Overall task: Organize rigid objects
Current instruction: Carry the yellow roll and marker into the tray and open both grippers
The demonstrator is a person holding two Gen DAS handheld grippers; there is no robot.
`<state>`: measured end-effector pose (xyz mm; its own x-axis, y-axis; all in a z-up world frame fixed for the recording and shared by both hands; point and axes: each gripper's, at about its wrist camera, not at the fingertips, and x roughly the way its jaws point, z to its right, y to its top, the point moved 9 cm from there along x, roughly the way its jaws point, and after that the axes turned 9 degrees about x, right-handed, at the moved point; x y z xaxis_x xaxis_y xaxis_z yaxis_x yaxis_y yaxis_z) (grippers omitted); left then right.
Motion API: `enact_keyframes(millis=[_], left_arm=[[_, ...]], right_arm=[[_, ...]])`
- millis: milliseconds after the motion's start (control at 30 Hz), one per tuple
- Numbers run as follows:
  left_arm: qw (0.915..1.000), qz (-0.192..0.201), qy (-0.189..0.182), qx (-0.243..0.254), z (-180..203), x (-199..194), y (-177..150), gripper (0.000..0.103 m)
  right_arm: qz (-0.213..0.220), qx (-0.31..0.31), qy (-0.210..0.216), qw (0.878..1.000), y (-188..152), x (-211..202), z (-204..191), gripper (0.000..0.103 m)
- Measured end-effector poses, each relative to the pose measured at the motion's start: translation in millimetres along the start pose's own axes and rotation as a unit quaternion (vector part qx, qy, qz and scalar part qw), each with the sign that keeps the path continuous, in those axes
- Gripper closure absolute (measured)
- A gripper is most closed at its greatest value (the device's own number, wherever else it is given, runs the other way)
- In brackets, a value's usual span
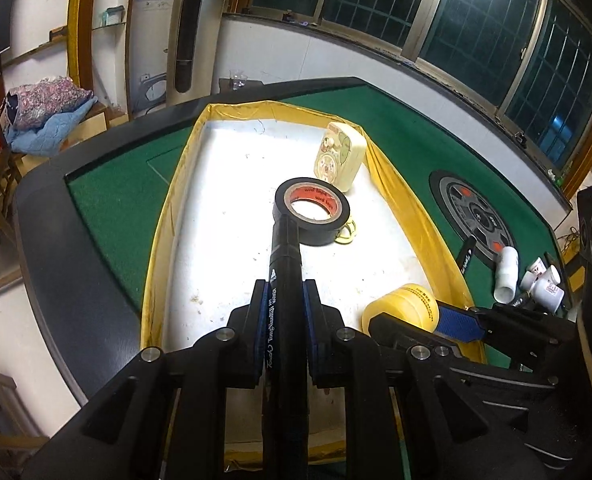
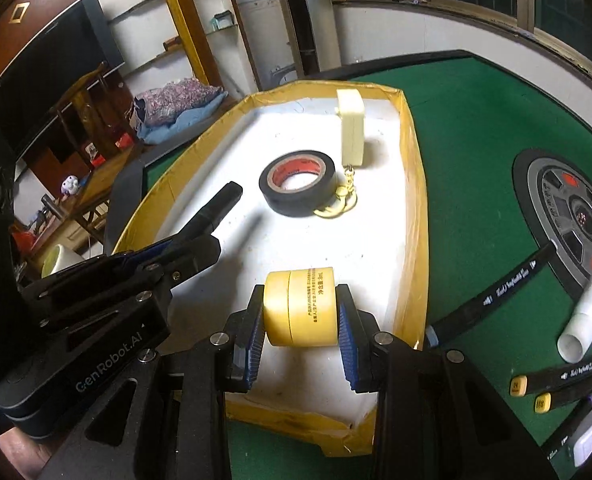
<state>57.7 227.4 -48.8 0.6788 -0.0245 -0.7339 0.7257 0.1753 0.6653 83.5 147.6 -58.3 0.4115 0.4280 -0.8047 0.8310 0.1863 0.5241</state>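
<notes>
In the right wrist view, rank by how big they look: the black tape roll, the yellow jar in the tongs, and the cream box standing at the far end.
1. Yellow round jar, though nearness to the camera inflates it.
2. Black tape roll, a close second.
3. Cream rectangular box, farthest away, seen edge-on.

In the right wrist view, tray (image 2: 414, 184) at frame centre on the bench (image 2: 476, 120). Inside: tape roll (image 2: 296, 188) in the middle, box (image 2: 352, 128) standing behind it toward upper right, keyring (image 2: 342, 200) touching the roll's right side, jar (image 2: 300, 306) in front, low centre. Right of the tray, on the bench: markers (image 2: 492, 300), tube (image 2: 588, 316).
</notes>
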Motion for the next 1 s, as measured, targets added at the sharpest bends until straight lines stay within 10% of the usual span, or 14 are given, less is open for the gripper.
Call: enact_keyframes(millis=[533, 1000], left_arm=[[0.9994, -0.004, -0.034, -0.001, 2.8, -0.6, -3.3, 0.088], [0.9983, 0.022, -0.053, -0.014, 5.5, -29.1, -0.4, 0.031]], right_arm=[[0.009, -0.007, 0.01, 1.0, -5.2, -16.0, -4.1, 0.073], [0.064, 0.003, 0.007, 0.998, -4.7, -54.0, 0.4, 0.058]])
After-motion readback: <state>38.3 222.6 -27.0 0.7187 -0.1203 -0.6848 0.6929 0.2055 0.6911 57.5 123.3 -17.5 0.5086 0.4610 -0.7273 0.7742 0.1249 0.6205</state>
